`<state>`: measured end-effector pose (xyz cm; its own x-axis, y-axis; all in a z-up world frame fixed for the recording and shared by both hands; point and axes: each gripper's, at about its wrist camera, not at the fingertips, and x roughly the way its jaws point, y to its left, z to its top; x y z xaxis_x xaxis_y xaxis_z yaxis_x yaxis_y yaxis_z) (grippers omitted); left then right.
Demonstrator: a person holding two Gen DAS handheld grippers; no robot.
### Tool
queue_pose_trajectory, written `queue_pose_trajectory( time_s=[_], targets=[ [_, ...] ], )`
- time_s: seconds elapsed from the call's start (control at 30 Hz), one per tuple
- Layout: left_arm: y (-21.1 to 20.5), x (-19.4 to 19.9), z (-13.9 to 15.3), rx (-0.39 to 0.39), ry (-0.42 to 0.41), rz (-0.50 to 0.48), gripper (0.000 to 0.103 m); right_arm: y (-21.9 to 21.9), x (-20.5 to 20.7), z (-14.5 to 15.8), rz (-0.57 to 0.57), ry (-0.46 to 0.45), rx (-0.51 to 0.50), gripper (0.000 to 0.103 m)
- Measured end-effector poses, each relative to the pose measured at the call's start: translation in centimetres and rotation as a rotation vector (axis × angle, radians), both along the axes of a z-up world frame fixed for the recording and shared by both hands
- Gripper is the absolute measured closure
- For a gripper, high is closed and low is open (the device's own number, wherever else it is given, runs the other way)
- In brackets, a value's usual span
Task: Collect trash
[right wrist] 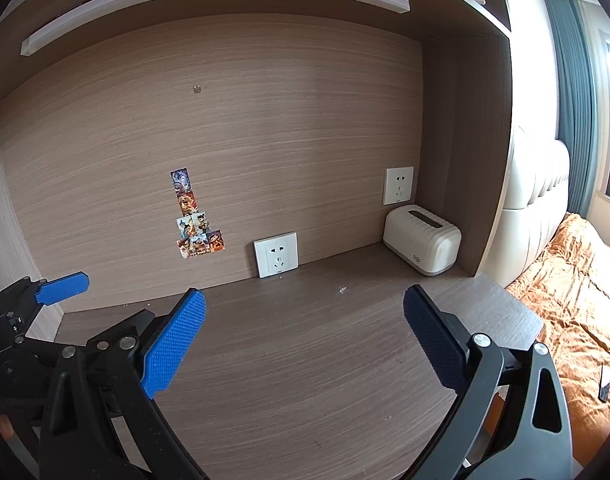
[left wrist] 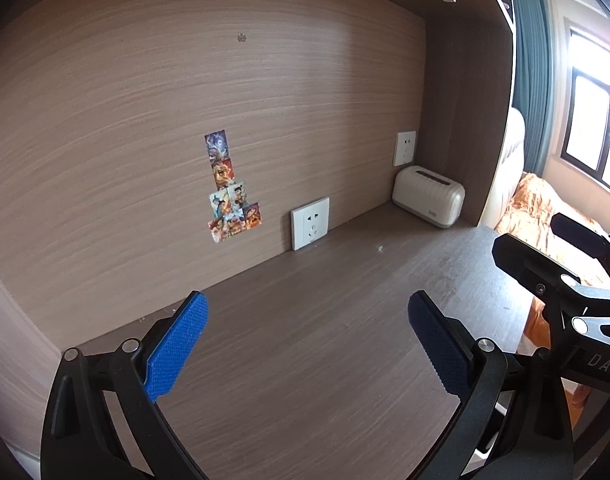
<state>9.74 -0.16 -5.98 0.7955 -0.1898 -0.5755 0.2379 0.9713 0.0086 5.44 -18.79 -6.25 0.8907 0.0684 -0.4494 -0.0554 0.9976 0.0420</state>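
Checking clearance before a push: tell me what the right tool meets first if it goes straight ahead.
Nothing sits between the open right tool and the back; going straight, it likely meets the back panel near the wall socket, though depth is uncertain.

White letters "DAS" run along the black body of the right gripper [left wrist: 561,276]; a small logo on the cream tissue box [left wrist: 428,197] stays illegible.

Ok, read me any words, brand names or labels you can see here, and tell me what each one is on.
"DAS": white letters on the black body of the right gripper, cut off at the left wrist view's edge.
Small logo on the white box in the desk's corner: too small to read.
Stickers on the back panel: pictures only, any print too small to read.
Sockets: no readable text.
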Motion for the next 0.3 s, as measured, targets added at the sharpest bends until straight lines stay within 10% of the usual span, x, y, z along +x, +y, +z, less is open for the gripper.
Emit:
queue_pose_trajectory(
  time_s=[0.3],
  targets=[
    [2.2,1.4,-1.4,-0.067,0.062,0.026,0.005,0.6,0.2,-0.4,-0.015,0.007,0.002,0.004]
  ],
)
